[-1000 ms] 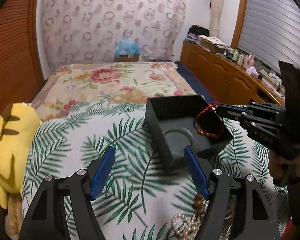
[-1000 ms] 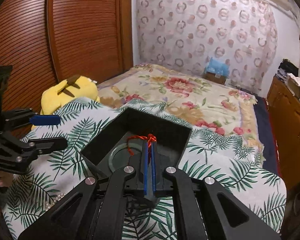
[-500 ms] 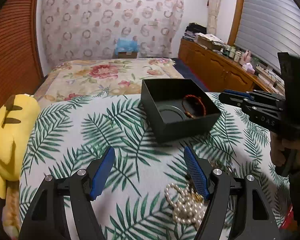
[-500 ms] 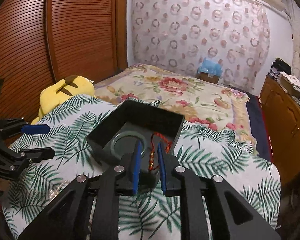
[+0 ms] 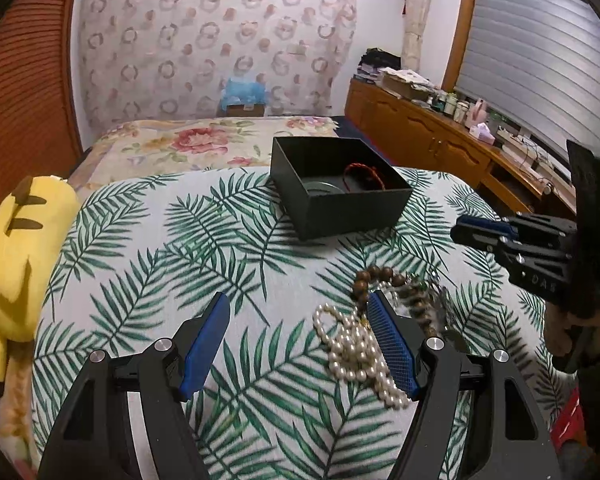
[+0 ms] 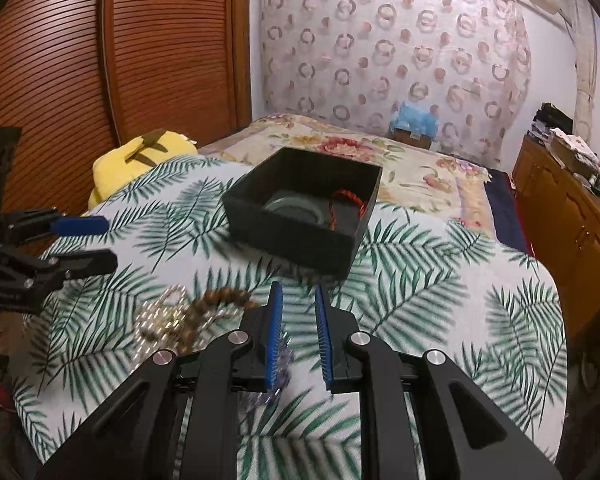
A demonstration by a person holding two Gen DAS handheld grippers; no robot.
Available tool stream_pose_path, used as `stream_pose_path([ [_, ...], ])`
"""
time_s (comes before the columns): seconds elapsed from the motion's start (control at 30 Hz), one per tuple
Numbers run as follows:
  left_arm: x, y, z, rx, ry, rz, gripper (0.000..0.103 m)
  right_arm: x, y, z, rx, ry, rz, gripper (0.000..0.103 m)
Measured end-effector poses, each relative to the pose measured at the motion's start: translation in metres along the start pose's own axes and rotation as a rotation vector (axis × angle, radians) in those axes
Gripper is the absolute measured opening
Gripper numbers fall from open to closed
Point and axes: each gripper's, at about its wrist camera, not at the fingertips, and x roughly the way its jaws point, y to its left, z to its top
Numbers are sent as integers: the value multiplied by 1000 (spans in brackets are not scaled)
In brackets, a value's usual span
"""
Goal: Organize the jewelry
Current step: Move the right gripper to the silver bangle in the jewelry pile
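Observation:
A black open box [image 5: 340, 208] [image 6: 296, 236] stands on the palm-leaf cloth. Inside it lie a red braided bracelet [image 5: 365, 175] [image 6: 346, 202] and a pale green bangle [image 5: 323, 190] [image 6: 294, 204]. Nearer to me is a jewelry pile with a pearl necklace [image 5: 350, 350] [image 6: 156, 312] and a brown bead bracelet [image 5: 376, 274] [image 6: 220, 298]. My left gripper [image 5: 299, 300] [image 6: 80, 240] is open above the cloth, and its right finger overlaps the pile. My right gripper [image 6: 298, 288] [image 5: 474, 226] stands short of the box, its jaws a narrow gap apart with nothing between them. A clear purple piece [image 6: 282, 360] lies under its left finger.
A yellow plush toy [image 5: 20, 240] [image 6: 140, 156] lies at the cloth's left edge. Beyond the box is a floral blanket [image 5: 196, 142]. A wooden cabinet [image 5: 432, 140] loaded with items runs along the right, and slatted wooden doors [image 6: 100, 60] stand at the left.
The right gripper's jaws parted and let the red bracelet drop into the box. Both grippers drew back from the box, and the jewelry pile came into fuller view.

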Motion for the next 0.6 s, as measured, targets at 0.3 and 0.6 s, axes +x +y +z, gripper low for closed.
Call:
stream_pose_path([
  [0.3, -13, -3, -18, 9, -4, -13, 68, -8, 24, -37, 2, 59, 16, 19],
  [0.6, -10, -7, -27, 16, 10, -29, 68, -4, 41, -62, -1, 124, 54, 19],
])
